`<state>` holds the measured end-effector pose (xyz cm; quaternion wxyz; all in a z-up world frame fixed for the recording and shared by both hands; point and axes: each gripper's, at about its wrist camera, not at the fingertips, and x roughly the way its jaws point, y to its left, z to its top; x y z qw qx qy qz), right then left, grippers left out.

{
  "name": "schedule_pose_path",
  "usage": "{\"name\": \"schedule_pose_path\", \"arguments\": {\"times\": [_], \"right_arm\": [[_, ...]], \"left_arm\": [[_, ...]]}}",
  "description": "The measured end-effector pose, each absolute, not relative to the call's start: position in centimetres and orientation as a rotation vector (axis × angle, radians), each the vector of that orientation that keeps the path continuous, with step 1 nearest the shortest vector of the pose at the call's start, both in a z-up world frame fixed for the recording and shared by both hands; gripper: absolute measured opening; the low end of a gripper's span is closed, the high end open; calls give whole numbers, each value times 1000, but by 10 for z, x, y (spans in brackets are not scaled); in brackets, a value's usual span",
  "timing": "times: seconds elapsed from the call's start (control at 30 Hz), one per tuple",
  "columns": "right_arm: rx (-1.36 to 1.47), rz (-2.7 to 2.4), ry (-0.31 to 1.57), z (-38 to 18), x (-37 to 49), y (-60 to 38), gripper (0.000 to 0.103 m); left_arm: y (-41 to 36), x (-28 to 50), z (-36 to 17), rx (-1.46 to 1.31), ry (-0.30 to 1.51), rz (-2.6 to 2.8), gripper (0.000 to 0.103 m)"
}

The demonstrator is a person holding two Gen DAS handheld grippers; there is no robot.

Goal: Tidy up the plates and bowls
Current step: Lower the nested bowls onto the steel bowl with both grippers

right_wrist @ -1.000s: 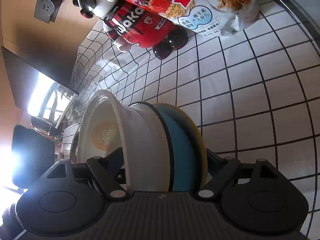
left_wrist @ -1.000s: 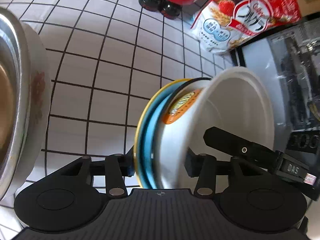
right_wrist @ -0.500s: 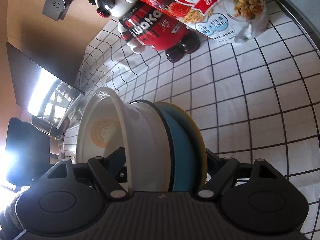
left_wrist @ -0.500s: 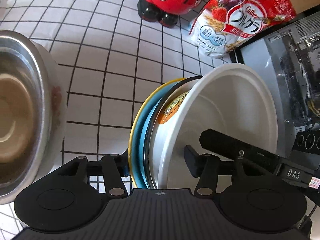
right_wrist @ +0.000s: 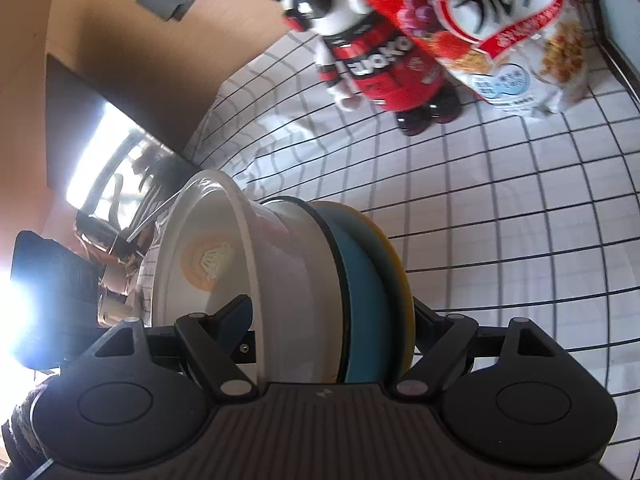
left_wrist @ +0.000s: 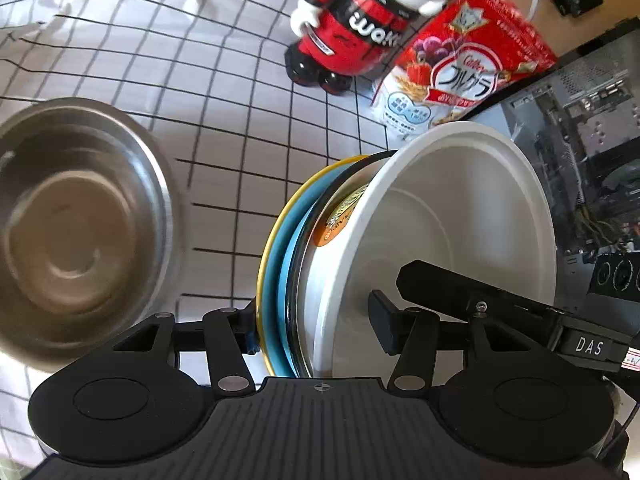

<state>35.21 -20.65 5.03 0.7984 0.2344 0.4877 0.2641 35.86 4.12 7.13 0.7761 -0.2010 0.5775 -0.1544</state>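
step: carry stack (left_wrist: pixel 400 240) | left tongs (left_wrist: pixel 316 320), right tongs (right_wrist: pixel 332 332): both clamped across stack | advice: lift level, equal squeeze, clear steel bowl (left_wrist: pixel 80 220) left of tongs

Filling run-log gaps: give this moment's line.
left gripper: jaws just opened wider, dish stack between | right gripper: jaws clamp dish stack | steel bowl: on cloth

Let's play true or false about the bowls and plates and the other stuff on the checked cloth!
1. Both grippers, the left gripper and the right gripper, clamp the same stack of dishes. True.
2. The white bowl sits inside the metal bowl. False: the metal bowl stands apart and empty.
3. A yellow plate is at one end of the stack. True.
4. The cereal bag lies in the metal bowl. False: it is beside the toy figure.
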Motion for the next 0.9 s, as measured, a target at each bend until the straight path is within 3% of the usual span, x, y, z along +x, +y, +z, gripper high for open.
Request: {"name": "schedule_pose_path", "arguments": {"times": [0.5,0.9], "right_arm": [[359,739,1064,106,369,-81,83],[357,781,1212,54,404,-11,83]], "left_arm": [[154,335,126,-429,1172,-254,56],[219,358,80,-498,1252,-176,56]]}}
